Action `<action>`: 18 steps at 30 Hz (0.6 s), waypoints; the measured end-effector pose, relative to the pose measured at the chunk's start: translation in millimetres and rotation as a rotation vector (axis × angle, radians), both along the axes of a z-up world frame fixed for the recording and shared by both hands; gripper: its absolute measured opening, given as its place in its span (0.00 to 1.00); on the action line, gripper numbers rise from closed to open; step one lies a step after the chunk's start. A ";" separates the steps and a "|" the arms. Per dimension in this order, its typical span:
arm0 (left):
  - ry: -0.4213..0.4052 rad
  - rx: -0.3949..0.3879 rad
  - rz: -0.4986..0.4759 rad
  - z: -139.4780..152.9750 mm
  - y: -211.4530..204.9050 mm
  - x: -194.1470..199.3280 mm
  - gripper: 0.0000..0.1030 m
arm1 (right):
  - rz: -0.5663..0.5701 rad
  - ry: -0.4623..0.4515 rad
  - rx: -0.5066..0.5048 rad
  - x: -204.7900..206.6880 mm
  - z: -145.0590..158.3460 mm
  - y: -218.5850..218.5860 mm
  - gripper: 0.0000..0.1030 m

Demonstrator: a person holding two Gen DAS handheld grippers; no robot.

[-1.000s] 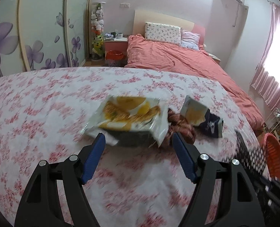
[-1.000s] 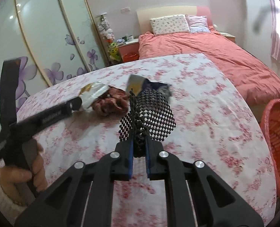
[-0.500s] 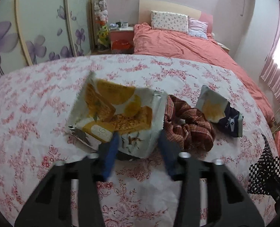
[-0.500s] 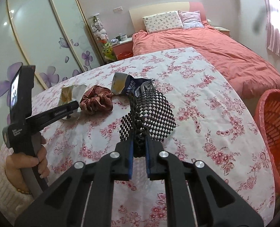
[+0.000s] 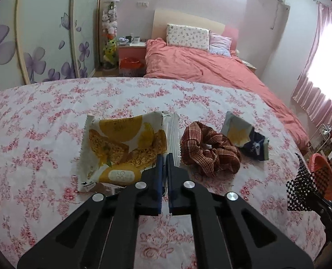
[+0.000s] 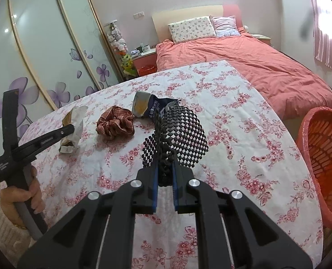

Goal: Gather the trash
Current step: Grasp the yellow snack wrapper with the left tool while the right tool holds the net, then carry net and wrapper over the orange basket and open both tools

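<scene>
We stand at a floral-clothed table (image 5: 42,134) in a pink bedroom. Our left gripper (image 5: 163,157) pinches the yellow snack wrapper (image 5: 125,148) marked "36"; our right gripper (image 6: 165,170) clamps black foam netting (image 6: 179,132) near the orange basket (image 6: 323,157).

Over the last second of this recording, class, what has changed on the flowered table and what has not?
The left gripper closed from wide open and is now shut on the near edge of the yellow snack wrapper. Unchanged: the right gripper keeps its grip on the black mesh; the scrunchie and blue wrapper lie where they were.
</scene>
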State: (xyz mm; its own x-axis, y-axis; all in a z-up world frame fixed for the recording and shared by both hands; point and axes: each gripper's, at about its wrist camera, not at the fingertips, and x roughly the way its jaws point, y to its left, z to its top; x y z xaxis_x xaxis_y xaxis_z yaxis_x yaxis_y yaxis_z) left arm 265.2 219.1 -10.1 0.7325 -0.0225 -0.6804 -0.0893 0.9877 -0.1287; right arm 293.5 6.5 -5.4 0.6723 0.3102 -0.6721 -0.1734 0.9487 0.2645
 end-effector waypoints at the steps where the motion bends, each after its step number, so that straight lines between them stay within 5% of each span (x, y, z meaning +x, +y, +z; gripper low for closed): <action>1: -0.006 0.000 -0.001 3.3 -0.7 -1.8 0.03 | -0.002 -0.004 0.002 -1.0 1.9 -0.6 0.11; 18: -0.091 -0.043 -0.193 57.7 -88.9 -36.7 0.03 | -0.117 -0.157 0.044 -47.5 61.1 -71.8 0.11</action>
State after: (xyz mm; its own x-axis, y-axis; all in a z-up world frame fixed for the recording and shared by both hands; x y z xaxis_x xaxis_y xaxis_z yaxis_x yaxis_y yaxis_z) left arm 228.5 130.2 47.7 0.7700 -0.1955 -0.6073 0.1147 0.9788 -0.1697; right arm 246.0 -65.3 55.7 0.8012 0.2509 -0.5433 -0.1052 0.9528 0.2849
